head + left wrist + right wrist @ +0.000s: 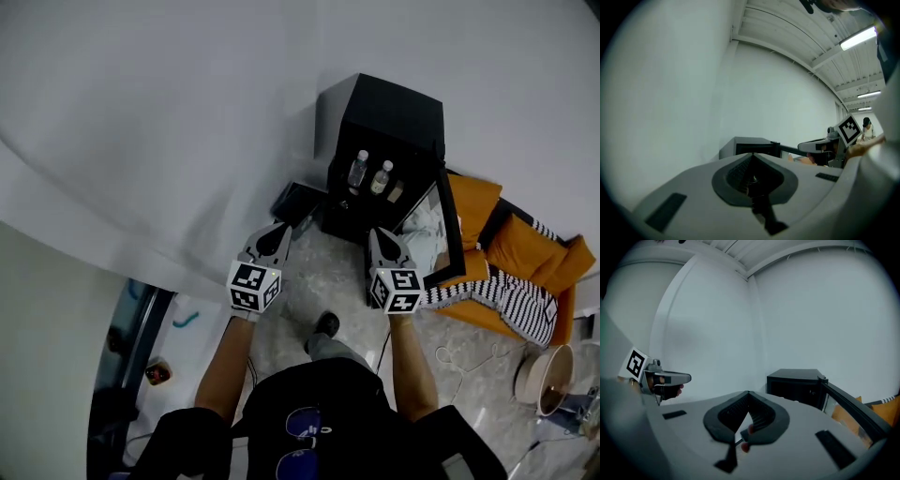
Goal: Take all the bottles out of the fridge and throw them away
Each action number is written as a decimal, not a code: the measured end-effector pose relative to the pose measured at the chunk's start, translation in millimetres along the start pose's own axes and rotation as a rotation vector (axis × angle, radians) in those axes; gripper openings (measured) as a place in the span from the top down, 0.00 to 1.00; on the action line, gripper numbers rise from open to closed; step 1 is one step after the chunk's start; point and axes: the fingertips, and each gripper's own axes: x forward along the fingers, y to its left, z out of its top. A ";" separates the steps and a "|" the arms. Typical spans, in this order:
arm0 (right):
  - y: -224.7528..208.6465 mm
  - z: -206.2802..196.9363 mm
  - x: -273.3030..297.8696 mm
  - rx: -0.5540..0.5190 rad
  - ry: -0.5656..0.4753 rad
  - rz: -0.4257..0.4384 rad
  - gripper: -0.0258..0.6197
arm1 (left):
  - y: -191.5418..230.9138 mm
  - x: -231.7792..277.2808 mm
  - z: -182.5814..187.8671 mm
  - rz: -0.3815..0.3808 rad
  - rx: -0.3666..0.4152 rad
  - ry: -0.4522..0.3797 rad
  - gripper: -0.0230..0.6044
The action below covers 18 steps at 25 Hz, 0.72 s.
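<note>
Both grippers are held out side by side ahead of the person, above the floor and short of the fridge. The left gripper (280, 229) has its jaws pressed together with nothing between them; in its own view the ribbed pads meet in one dark seam. The right gripper (378, 233) is likewise closed and empty, its jaws meeting at the tip. Neither touches anything.

The fridge (389, 120) is a small black box on the floor in a corner of white walls, just ahead of the grippers. Its glass door (451, 220) hangs open to the right. From the gripper views only its dark outside and the edge of the door show; the inside is too dark to read there.

From the head view, two bottles stand side by side inside the fridge. The left bottle (357, 170) is clear with a pale cap. The right bottle (381, 177) is clear with a pale cap and a lighter band. A small dark thing to their right is too small to make out, and the rest of the inside is lost in shadow.

Right of the door lies an orange cushion (511, 246) with a striped cloth (511, 302) over it, partly hidden behind the door. A bowl (547, 375) sits near the right edge.
</note>
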 end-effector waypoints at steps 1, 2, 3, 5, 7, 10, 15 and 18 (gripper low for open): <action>-8.1 1.7 9.5 0.000 0.003 0.001 0.96 | 2.7 12.9 1.8 -0.002 0.002 0.003 0.97; -16.4 3.0 19.1 0.001 0.006 0.004 0.96 | 5.2 26.4 3.2 -0.005 0.004 0.006 0.97; -24.3 4.3 28.5 0.000 0.009 0.006 0.96 | 7.5 40.0 4.3 -0.007 0.006 0.010 0.97; -37.7 7.1 44.2 -0.001 0.015 0.013 0.96 | 10.3 65.5 6.4 -0.016 0.009 0.018 0.97; -48.8 9.2 56.1 -0.001 0.022 0.017 0.96 | 10.7 87.8 8.9 -0.027 0.012 0.022 0.97; -62.4 9.1 71.6 0.001 0.032 0.024 0.96 | 9.9 115.1 11.4 -0.044 0.011 0.022 0.97; -77.7 12.3 91.6 0.008 0.038 0.020 0.96 | 9.4 145.1 12.3 -0.075 0.013 0.030 0.97; -85.1 15.1 101.1 0.013 0.037 0.011 0.96 | 12.4 162.8 12.6 -0.096 0.015 0.033 0.97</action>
